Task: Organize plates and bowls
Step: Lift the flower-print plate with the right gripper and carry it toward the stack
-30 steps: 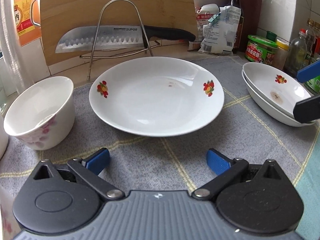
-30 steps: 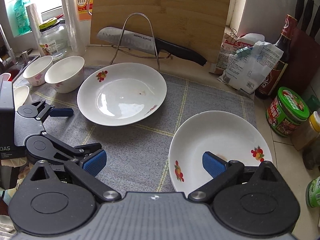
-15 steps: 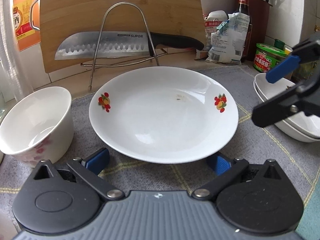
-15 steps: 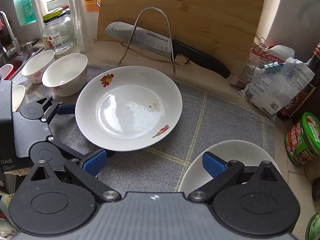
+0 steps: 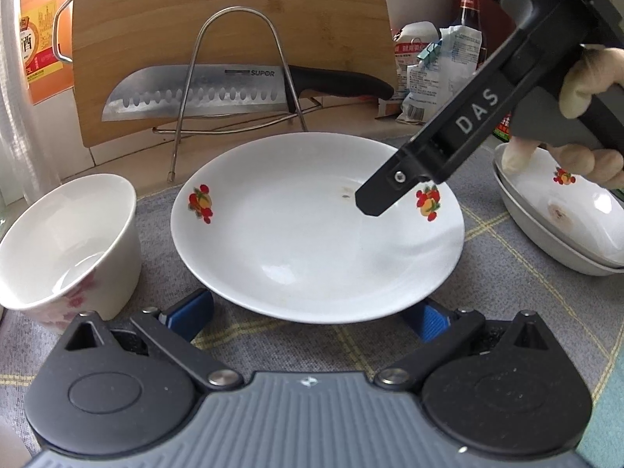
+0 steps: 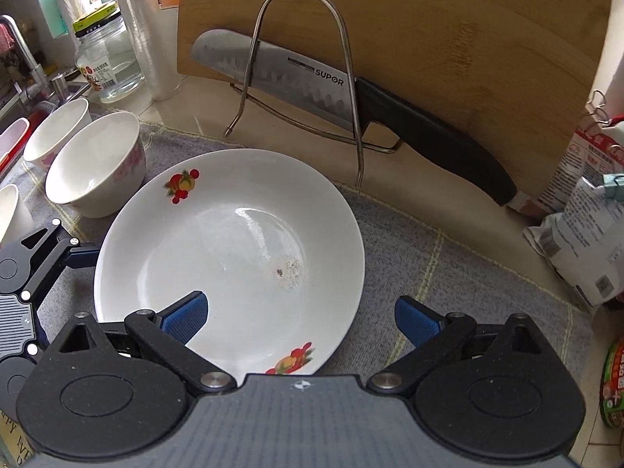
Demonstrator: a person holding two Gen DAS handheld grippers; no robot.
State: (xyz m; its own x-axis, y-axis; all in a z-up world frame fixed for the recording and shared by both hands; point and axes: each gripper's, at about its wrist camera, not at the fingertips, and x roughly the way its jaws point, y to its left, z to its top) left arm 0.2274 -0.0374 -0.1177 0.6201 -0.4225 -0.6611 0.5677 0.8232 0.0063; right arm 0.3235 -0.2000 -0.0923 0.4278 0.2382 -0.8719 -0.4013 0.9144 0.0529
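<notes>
A white plate with fruit prints (image 5: pixel 312 234) lies on the grey mat; it also shows in the right wrist view (image 6: pixel 226 257). My left gripper (image 5: pixel 308 316) is open, its blue pads at the plate's near rim, partly under it. My right gripper (image 6: pixel 300 319) is open above the plate's right edge, its left pad over the plate and its right pad over the mat. Its body (image 5: pixel 468 117) hangs over the plate in the left wrist view. Two stacked plates (image 5: pixel 557 226) sit at the right. White bowls (image 5: pixel 66 241) (image 6: pixel 93 163) stand at the left.
A wire rack (image 6: pixel 304 78) with a knife (image 6: pixel 351 105) and a wooden cutting board (image 6: pixel 429 39) stand behind the plate. Another bowl (image 6: pixel 54 132) and a glass jar (image 6: pixel 105 62) are at the far left. Bags (image 6: pixel 585 234) and a green-lidded jar (image 6: pixel 612 386) crowd the right side.
My right gripper has moved left from the stacked plates to over the middle plate. My left gripper has moved forward to the plate's near rim. Both stay open.
</notes>
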